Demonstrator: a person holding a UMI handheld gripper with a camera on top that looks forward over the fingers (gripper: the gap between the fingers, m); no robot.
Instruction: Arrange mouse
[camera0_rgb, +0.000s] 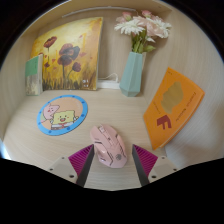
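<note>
a: where is the pale pink plastic computer mouse (108, 145)?

b: on the light wooden desk (30, 140), between the hand-held gripper (112, 164)'s released fingers, gaps either side, near the round blue cartoon mouse pad (62, 114) on its left.

a: beyond?

b: an orange card (172, 106) right, a teal vase of flowers (133, 72) far.

a: risk?

b: an off-centre squeeze could likely twist the rounded shell out.

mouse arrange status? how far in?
Done: nothing obvious; the pink mouse sits on the bare table, off the round cartoon pad. In hand: the gripper is open, with the mouse between its fingers, gaps either side. Left: grip it and place it, probably on that pad.
</note>
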